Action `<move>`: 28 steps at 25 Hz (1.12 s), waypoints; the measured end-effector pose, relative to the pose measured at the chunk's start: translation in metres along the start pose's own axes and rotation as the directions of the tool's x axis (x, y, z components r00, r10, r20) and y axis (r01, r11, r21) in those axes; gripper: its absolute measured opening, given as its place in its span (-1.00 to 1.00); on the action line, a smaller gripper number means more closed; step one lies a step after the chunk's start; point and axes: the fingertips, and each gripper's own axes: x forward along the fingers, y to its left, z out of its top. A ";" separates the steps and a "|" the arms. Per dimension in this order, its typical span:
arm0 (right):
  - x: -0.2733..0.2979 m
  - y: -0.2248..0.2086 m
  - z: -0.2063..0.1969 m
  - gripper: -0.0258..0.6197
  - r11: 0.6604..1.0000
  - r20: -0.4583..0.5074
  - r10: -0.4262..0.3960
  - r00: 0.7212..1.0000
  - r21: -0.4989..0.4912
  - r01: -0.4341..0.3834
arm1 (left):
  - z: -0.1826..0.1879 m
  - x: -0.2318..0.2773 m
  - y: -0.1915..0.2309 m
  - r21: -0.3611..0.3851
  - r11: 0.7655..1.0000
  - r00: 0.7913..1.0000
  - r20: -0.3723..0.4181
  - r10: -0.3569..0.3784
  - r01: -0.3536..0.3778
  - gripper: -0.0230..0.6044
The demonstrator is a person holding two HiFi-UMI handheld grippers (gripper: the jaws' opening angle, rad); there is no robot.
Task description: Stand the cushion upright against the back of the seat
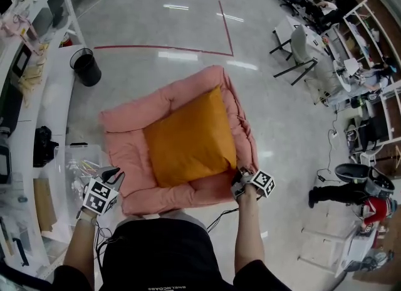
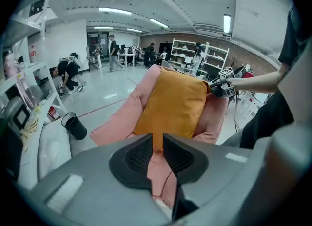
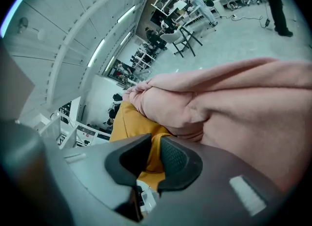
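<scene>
Right gripper (image 1: 240, 177) is clamped on the near-right corner of the orange cushion (image 1: 188, 139), with orange fabric pinched between its jaws. The cushion lies down in the pink seat (image 1: 125, 139), not upright. Its broad face looks up and its longer side runs from near-left to far-right, one corner aimed at the seat's far rim.

Left gripper (image 1: 113, 174) hangs just beside the seat's near-left corner. Its jaws are a narrow slit apart and, as far as the view shows, have nothing in them.

Room to work: bare floor opens beyond the seat and to its right, out past the red tape line (image 1: 163, 48). The left side is tight, with a white counter (image 1: 53, 95) running alongside and a black bin (image 1: 86, 68) at its far end. The near rim sits right against the person's body.
</scene>
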 end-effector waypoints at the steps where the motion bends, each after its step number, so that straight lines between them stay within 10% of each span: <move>1: -0.001 0.000 0.000 -0.74 1.000 0.005 0.004 1.000 0.001 -0.004 | 0.002 0.000 -0.001 0.001 1.000 1.000 0.003 -0.002 0.002 -0.67; 20: -0.020 0.012 -0.020 -0.54 0.999 0.000 0.049 0.999 0.006 -0.049 | -0.017 -0.028 0.012 -0.103 0.994 0.999 0.036 0.035 -0.031 -0.67; 28: -0.060 0.015 -0.003 0.15 0.996 0.073 0.001 0.997 -0.094 0.006 | -0.028 -0.041 0.015 -0.134 0.990 0.997 0.051 0.052 -0.045 -0.67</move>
